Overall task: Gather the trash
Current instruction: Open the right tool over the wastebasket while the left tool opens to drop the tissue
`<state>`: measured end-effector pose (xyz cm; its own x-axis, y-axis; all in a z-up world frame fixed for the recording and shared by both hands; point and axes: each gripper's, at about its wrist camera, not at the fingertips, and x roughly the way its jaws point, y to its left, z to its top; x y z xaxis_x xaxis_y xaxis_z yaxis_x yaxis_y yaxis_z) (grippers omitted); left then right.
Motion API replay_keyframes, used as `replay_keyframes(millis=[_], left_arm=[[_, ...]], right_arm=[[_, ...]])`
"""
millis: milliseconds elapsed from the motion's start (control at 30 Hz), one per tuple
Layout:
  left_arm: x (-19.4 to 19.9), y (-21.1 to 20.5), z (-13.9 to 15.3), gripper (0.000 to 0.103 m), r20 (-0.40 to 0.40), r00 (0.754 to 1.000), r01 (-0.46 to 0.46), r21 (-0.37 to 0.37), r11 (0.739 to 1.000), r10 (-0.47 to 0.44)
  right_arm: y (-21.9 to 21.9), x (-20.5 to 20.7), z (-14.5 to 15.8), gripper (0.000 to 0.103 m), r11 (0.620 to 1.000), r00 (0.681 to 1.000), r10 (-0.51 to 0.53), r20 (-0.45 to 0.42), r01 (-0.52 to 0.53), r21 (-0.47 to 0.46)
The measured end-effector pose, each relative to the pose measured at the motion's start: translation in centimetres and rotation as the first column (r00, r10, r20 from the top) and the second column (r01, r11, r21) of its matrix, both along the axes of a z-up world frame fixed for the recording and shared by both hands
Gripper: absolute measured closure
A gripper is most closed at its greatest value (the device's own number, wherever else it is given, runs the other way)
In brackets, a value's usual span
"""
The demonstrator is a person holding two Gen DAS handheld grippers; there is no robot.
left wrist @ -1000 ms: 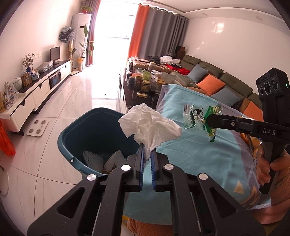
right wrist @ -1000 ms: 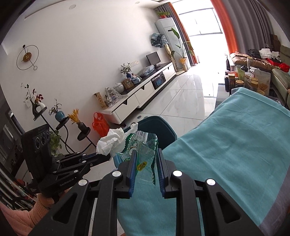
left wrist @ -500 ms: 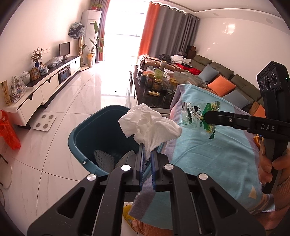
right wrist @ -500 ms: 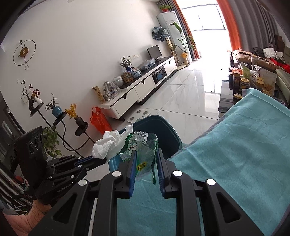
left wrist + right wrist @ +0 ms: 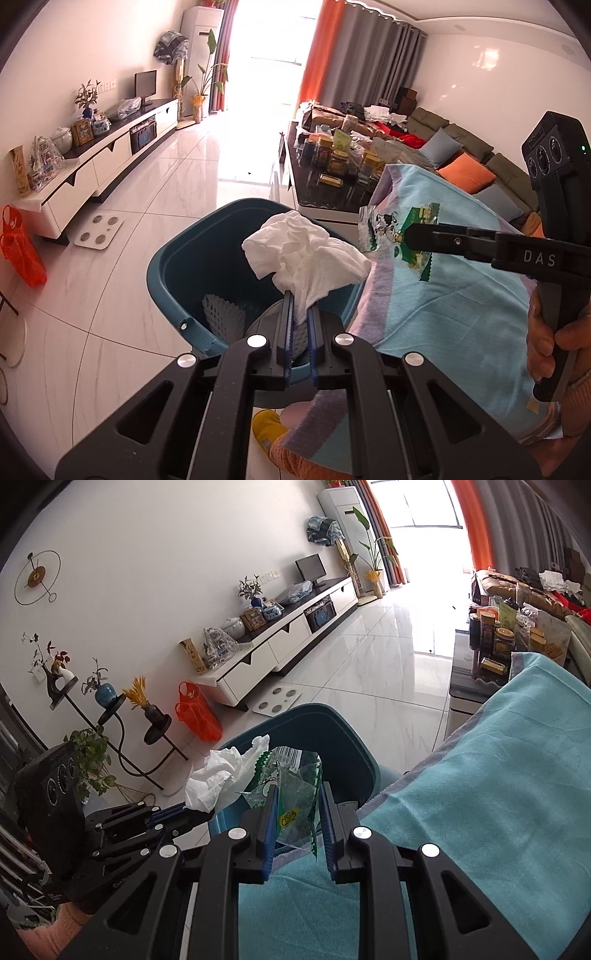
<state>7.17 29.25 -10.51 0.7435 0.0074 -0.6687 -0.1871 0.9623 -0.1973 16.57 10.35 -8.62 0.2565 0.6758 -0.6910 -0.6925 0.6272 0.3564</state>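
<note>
My left gripper is shut on a crumpled white tissue, which hangs over the open teal trash bin. In the right wrist view the same tissue sits at the left gripper's tip, above the bin. My right gripper is shut on a clear green-printed snack wrapper. From the left wrist view the wrapper hangs at the right gripper's tip, over the table edge just right of the bin. Pale trash lies at the bin's bottom.
A turquoise cloth covers the table to the right of the bin. Behind it stands a dark coffee table crowded with jars. An orange bag and a white scale lie on the tiled floor by the TV cabinet.
Both grippers have moved forward and down toward the bin with their loads still held. The bin looks larger and nearer, and the tissue now hangs over its opening.
</note>
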Motion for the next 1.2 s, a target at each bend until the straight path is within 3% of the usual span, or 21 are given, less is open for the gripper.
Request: replay_keyframes(millis=[400, 800, 1033, 1200], left_arm=[[1.8, 0.8, -1.6, 0.096, -0.045, 0.999, -0.03, -0.027, 0.999, 0.028], [2.8, 2.1, -3.4, 0.095, -0.064, 0.996, -0.064, -0.063, 0.996, 0.06], [3.0, 2.6, -3.8, 0.087, -0.053, 0.995, -0.083, -0.075, 0.994, 0.079], [2.5, 2.4, -3.3, 0.08, -0.031, 0.996, -0.089, -0.078, 0.993, 0.086]], right_arm=[[3.4, 0.7, -1.7, 0.081, 0.996, 0.999, 0.017, -0.028, -0.019, -0.089], [4.9, 1.1, -2.8, 0.076, 0.993, 0.997, 0.015, -0.073, -0.024, -0.114], [4.5, 1.3, -2.9, 0.068, 0.995, 0.996, 0.0, -0.086, -0.009, -0.104], [3.5, 1.4, -2.5, 0.068, 0.997, 0.996, -0.016, -0.088, 0.009, -0.078]])
